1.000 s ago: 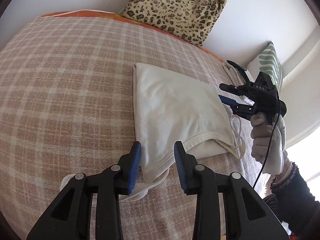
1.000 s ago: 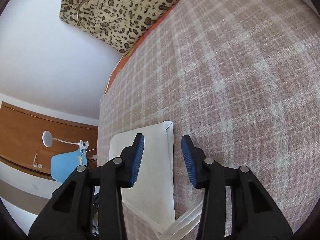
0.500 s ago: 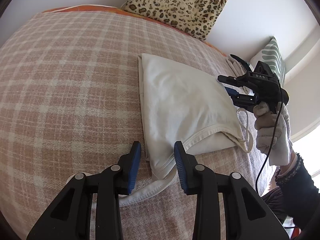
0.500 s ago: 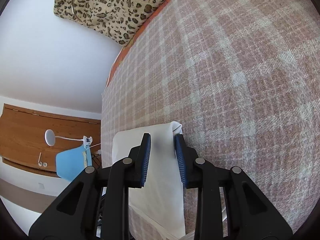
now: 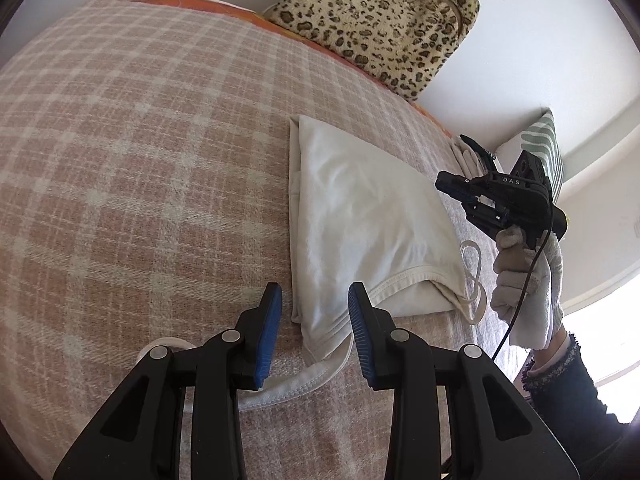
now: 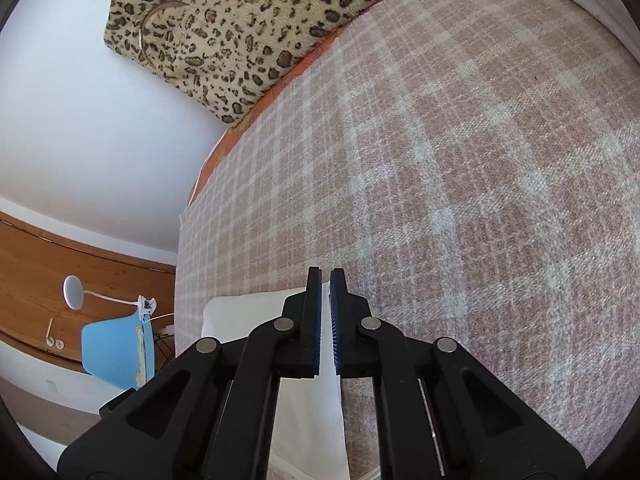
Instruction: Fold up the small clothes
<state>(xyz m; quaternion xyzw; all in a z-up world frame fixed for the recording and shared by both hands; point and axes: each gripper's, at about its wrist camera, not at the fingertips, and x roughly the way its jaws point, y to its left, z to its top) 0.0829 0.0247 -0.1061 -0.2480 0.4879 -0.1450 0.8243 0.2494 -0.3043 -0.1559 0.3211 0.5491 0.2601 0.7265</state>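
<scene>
A pink-and-cream checked blanket (image 5: 140,168) covers the bed, and a leopard-print bag (image 5: 380,16) leans on the wall at its far edge. The cream top (image 5: 360,216), a strappy vest or camisole, lies on the blanket already folded into a narrow panel, its hem and a loose strap (image 5: 472,272) toward the near side. The right gripper (image 6: 325,316) sits at the garment's far right edge with its jaws drawn nearly together; from its own camera the cloth seems to run up between the pads, though whether it is truly pinched is hard to tell. The left gripper (image 5: 314,334) hovers with its jaws spread wide astride the near hem corner, touching nothing. The likely trouble: if the right grip holds only the top layer, lifting would peel the fold open, and the dangling strap could snag or trail out of the next fold
</scene>
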